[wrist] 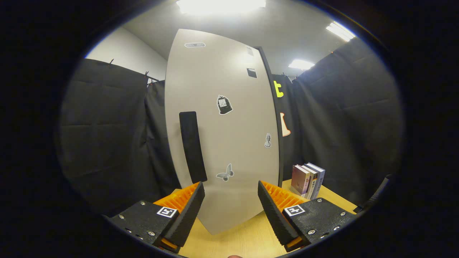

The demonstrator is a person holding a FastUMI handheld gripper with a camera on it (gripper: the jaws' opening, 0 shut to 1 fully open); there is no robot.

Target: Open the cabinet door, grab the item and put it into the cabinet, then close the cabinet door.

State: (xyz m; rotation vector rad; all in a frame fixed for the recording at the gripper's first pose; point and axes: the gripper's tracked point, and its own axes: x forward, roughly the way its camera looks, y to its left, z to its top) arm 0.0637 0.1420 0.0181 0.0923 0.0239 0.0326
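A tall grey cabinet [229,122] stands on the wooden table just ahead of my fingers, its door shut and dotted with small stickers. A long black handle [192,147] runs vertically along the door's left side, right above my left finger. My gripper [231,195] is open, close to the lower part of the door, with nothing between its fingers. To the right of the cabinet, beyond my right finger, three books [308,180] stand upright on the table.
The light wooden table [244,240] runs under the fingers and under the cabinet. Black cloth walls close in the booth to the left and right of the cabinet.
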